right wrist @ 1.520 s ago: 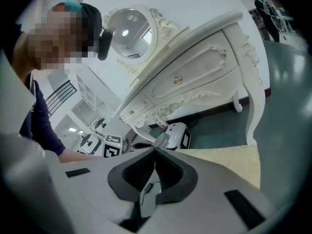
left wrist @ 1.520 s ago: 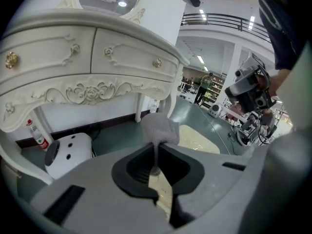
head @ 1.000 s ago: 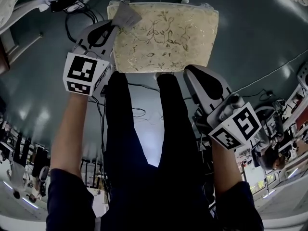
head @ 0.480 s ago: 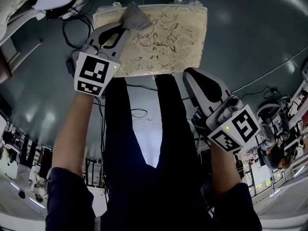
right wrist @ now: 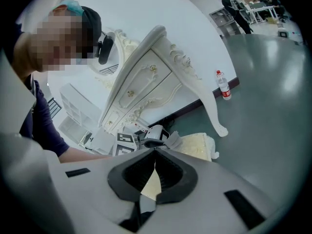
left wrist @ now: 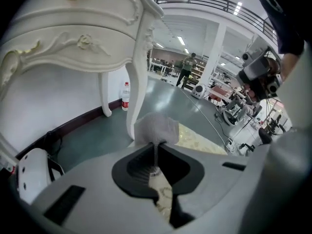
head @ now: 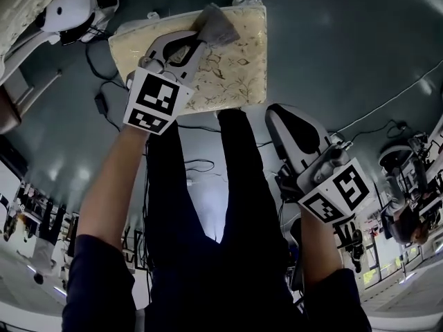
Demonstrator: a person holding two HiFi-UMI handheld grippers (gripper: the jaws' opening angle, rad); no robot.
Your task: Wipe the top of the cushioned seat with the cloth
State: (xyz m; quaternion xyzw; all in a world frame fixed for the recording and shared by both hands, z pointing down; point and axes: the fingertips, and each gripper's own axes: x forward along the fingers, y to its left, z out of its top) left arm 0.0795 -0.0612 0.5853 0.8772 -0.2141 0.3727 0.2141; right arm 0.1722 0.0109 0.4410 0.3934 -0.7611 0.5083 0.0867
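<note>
The cushioned seat [head: 228, 64] is cream with a leaf pattern and stands on the green floor ahead of the person's legs. My left gripper [head: 199, 39] lies over its top and is shut on a crumpled grey cloth [head: 219, 25], which rests near the seat's far right corner. In the left gripper view the cloth [left wrist: 157, 127] bulges out past the left gripper [left wrist: 155, 147], with the seat [left wrist: 207, 141] beyond. My right gripper [head: 275, 113] hangs off the seat, beside the person's right leg, shut on nothing. The right gripper [right wrist: 155, 153] looks toward the seat [right wrist: 197, 145] and cloth [right wrist: 174, 139].
A white carved dresser [left wrist: 83, 38] on curved legs stands just beyond the seat, also in the right gripper view as the dresser [right wrist: 151, 77]. A water bottle [left wrist: 126, 94] stands by the wall. Cables [head: 104, 99] and a white device [head: 73, 5] lie left of the seat. The person's legs [head: 208, 206] are in front.
My left gripper has slid the cloth across the seat top from the far left corner toward the far right. The right gripper has hardly moved.
</note>
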